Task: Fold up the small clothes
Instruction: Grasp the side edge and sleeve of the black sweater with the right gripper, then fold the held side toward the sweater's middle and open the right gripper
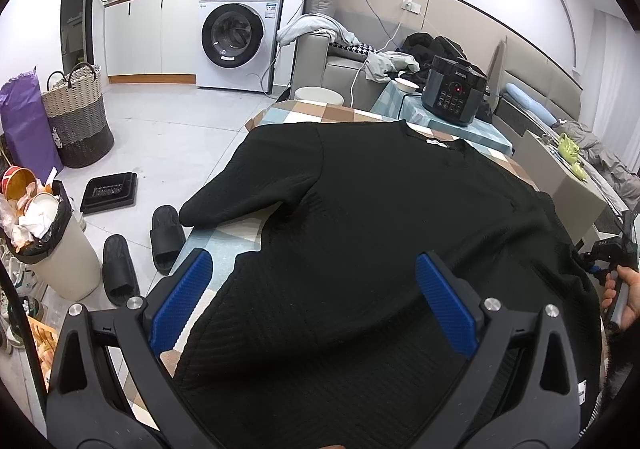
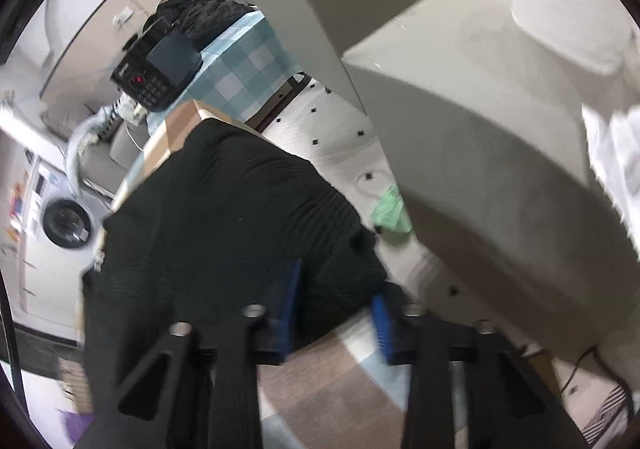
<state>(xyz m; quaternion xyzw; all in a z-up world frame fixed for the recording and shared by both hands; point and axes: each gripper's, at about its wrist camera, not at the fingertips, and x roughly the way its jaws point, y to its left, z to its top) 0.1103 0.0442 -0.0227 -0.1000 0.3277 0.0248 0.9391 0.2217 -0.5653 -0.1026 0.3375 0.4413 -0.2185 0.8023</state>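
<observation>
Black ribbed knit top (image 1: 380,217) covers the checked tablecloth (image 1: 320,115); left gripper (image 1: 316,297) gapes above its hem, right gripper (image 2: 336,309) straddles its corner, jaws apart.

The left tool (image 1: 314,301) has a black plastic frame with two arms, each with triangular cut-outs. Its fingers (image 1: 446,303) carry bright blue ribbed pads. Round silver screws sit on the joints, two on each side. A small white label is at the frame's right edge. The right tool (image 2: 336,309) looks the same: black arms, blue pads, silver screws, but it is blurred. A hand (image 1: 624,301) grips a grey handle.
</observation>
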